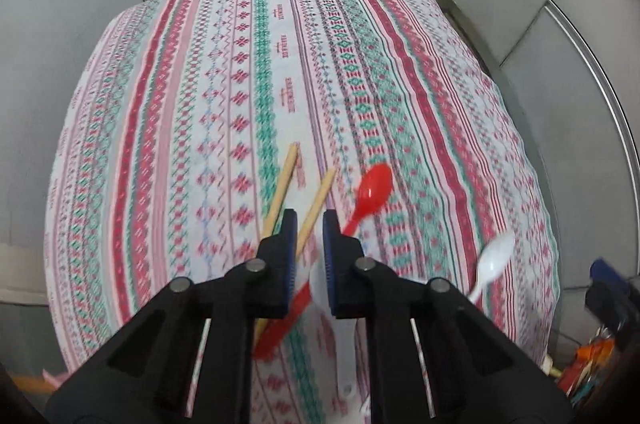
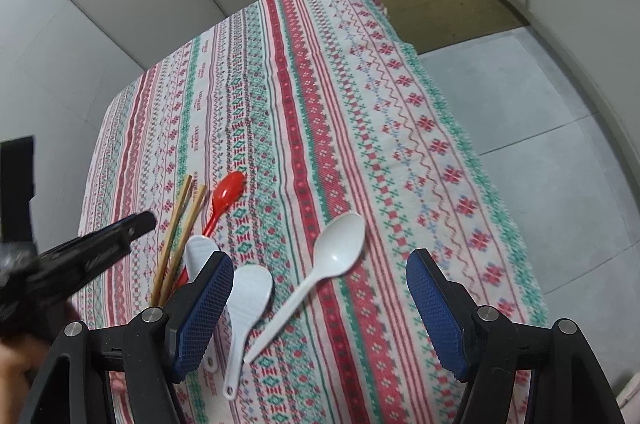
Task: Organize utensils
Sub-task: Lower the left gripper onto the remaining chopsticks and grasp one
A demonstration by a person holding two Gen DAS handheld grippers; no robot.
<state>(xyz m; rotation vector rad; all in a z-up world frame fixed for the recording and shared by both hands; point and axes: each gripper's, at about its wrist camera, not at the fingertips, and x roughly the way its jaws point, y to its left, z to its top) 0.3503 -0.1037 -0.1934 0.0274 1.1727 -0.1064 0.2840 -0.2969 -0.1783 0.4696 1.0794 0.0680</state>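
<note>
Left wrist view: left gripper (image 1: 310, 220) nearly closed over the pale wooden chopsticks (image 1: 316, 208).
One stick's long axis runs between the jaws toward the far edge of the patterned tablecloth (image 1: 200, 64); pad contact cannot be confirmed. Right gripper (image 2: 320, 288) stands released above the white plastic spoon (image 2: 320, 264). Red plastic spoon (image 1: 368, 196) lies just beside the sticks, near the cloth's near edge.
</note>
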